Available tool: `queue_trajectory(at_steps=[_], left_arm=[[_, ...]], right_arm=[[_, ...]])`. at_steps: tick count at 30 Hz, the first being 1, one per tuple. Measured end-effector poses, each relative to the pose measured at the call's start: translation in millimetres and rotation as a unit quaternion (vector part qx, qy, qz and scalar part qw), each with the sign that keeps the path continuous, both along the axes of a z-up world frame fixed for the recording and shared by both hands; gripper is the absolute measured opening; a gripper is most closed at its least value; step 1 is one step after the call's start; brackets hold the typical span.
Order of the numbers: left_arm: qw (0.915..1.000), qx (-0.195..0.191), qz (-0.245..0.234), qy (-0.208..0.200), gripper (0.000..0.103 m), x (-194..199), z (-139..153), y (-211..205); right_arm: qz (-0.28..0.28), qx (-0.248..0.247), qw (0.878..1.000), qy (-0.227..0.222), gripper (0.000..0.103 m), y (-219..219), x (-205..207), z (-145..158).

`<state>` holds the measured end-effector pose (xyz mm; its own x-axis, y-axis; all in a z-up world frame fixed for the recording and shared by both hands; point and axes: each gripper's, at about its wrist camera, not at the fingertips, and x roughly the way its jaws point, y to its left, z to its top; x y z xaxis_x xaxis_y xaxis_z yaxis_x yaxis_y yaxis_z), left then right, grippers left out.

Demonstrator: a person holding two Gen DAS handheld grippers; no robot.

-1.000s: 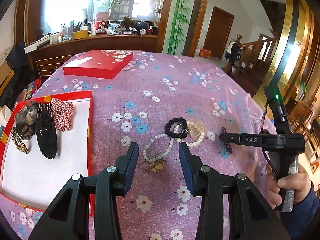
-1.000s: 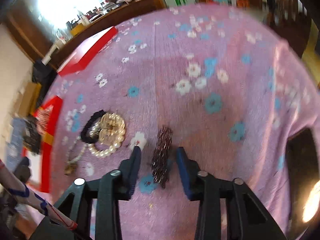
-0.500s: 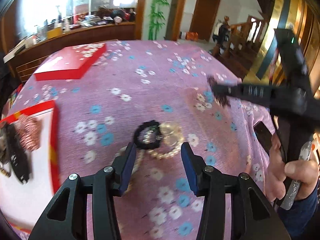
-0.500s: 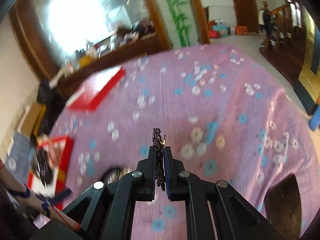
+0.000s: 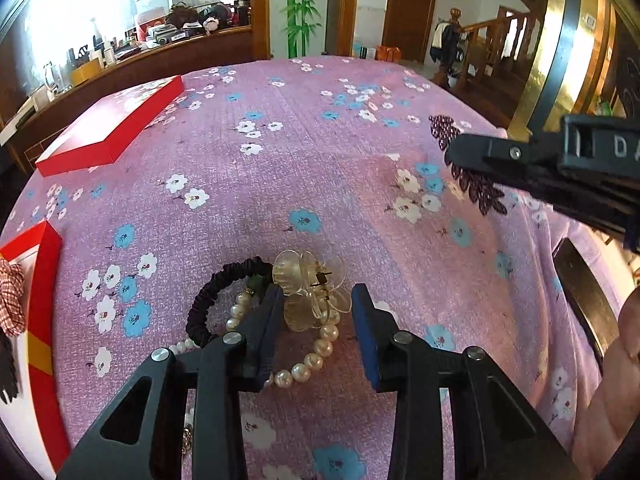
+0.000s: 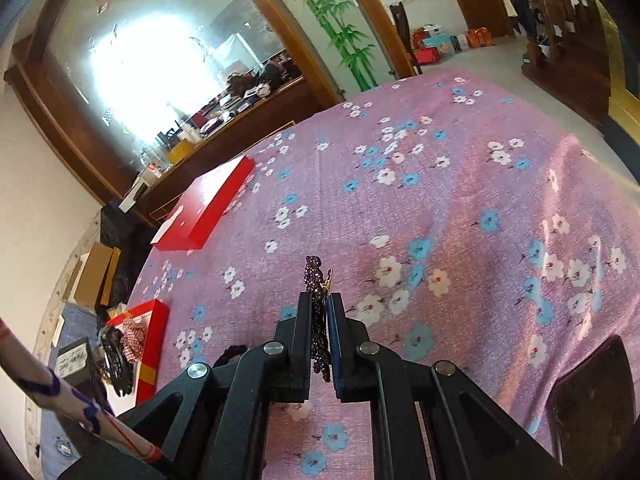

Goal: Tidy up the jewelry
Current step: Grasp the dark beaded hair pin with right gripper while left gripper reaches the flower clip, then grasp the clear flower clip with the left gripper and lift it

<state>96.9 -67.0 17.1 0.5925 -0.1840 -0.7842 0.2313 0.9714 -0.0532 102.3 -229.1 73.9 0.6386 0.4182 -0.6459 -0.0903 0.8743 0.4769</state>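
Looking along the left gripper (image 5: 314, 312) in the left wrist view, its two black fingers fill the lower middle of the frame with a moderate gap that is closing, and the clear hair claw (image 5: 308, 294) lies between the tips without either pad pressing it. A pearl bracelet (image 5: 308, 354) curls beneath the claw and under the left finger, and a black scrunchie (image 5: 218, 294) sits just to the left, touching the pearls. All three rest on the purple flowered tablecloth (image 5: 304, 160). At the upper left lies a closed red box lid (image 5: 108, 128); at the left edge the red tray (image 5: 42, 300) shows only its rim and a checked scrunchie (image 5: 10, 302) inside it. From the right edge the right gripper (image 5: 456, 156) reaches in, pinching a dark beaded hair clip (image 5: 474, 188) above the cloth, with a hand (image 5: 616, 392) at the lower right. In the right wrist view, the right gripper (image 6: 319, 320) rises from the bottom centre, its jaws nearly together and clamped on the dark beaded hair clip (image 6: 316, 276), which sticks up beyond the tips. The tablecloth (image 6: 460, 200) spreads behind it. The red box lid (image 6: 204, 204) sits at centre left, and the red tray (image 6: 154, 340) at lower left holds dark items and the checked scrunchie (image 6: 134, 340). A bit of the black scrunchie (image 6: 228, 354) peeks out beside the left finger.
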Motion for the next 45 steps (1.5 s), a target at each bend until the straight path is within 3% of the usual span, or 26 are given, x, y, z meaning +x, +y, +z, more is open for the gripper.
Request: queue_trajectory(at_steps=[13,27,45], left_arm=[[0.9931,-0.098,0.040,-0.050,0.033,-2.1,41.7,63.5],[0.9950,-0.044,0.046,-0.076,0.033,-9.3,38.5,46.1],[0.9941,-0.028,0.055,-0.090,0.033,-13.2,40.1,44.3]], right_arm=[[0.035,-0.033,0.999,-0.010,0.008,25.7,-5.2,-4.6],[0.054,-0.051,0.997,-0.014,0.008,40.2,-8.0,-9.8],[0.066,-0.060,0.996,-0.023,0.008,49.3,-11.9,-9.4]])
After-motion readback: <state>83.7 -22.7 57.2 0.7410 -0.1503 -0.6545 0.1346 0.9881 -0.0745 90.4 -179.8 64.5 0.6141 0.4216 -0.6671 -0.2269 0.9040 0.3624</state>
